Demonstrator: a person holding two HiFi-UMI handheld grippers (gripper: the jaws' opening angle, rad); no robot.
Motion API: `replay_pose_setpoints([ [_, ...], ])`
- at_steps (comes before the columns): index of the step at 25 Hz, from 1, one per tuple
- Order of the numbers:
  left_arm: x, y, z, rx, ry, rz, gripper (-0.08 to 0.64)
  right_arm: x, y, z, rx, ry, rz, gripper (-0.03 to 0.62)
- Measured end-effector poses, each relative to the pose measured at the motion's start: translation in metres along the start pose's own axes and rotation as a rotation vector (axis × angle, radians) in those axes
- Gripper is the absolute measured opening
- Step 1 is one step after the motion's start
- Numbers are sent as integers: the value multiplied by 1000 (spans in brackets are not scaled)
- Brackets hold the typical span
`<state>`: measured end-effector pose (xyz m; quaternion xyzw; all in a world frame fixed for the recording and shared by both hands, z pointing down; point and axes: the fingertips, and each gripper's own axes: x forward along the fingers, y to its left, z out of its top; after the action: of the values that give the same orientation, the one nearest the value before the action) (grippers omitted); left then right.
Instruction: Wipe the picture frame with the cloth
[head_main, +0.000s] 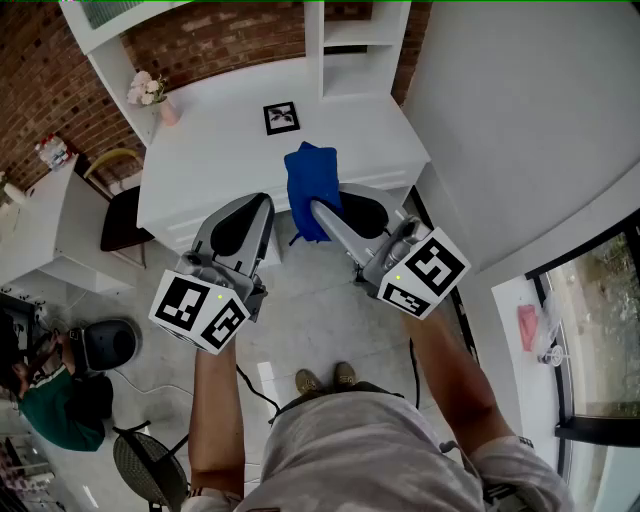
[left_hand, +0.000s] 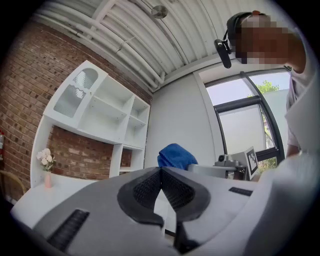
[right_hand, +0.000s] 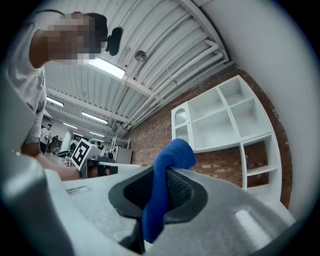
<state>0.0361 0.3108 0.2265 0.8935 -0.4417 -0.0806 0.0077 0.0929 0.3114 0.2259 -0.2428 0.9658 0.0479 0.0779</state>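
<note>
On the far side of the head view, well beyond both tools: the small dark picture frame (head_main: 281, 117), alone near the middle of the white worktop (head_main: 220, 170). Cannot tell whether lying flat or propped. Nearer, over the worktop's near edge, the right hand-held gripper (head_main: 318, 210) clamped on the blue cloth (head_main: 311, 185), most of the fabric bunched past the tips. Beside it at left, the left hand-held gripper (head_main: 248, 215), not yet near the frame. Off in the far left corner, a pink vase of flowers (head_main: 152, 95), well apart from any likely wiping path.

From the left gripper view: jaws of the left hand-held gripper (left_hand: 161, 172) pressed together on nothing. Beyond them, the cloth (left_hand: 176, 156) and white shelving (left_hand: 107, 117) against brick. No frame in sight.

From the right gripper view: jaws of the right hand-held gripper (right_hand: 161, 175) closed on a narrow fold of the cloth (right_hand: 172, 155), the top flopped over one side. Again no frame.

Likely trouble ahead: a light, loose frame skidding or toppling under the first stroke, with nothing bracing it while the left tool hangs back shut and empty. Also possible: the thin pinched fold dragging free under friction, or hard jaw tips meeting the glass if the loose bunch folds aside rather than leading the contact.
</note>
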Motion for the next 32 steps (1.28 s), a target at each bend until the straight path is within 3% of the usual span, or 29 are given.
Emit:
replay_pose_setpoints([
  [15, 4, -8, -8, 25, 9, 64, 0, -23, -9, -1, 17, -17, 38, 48],
  [26, 22, -17, -7, 71, 21, 119, 0, -47, -41, -3, 25, -30, 59, 48],
  [32, 38, -1, -7, 73, 20, 121, 0, -38, -59, -9, 23, -24, 56, 48],
])
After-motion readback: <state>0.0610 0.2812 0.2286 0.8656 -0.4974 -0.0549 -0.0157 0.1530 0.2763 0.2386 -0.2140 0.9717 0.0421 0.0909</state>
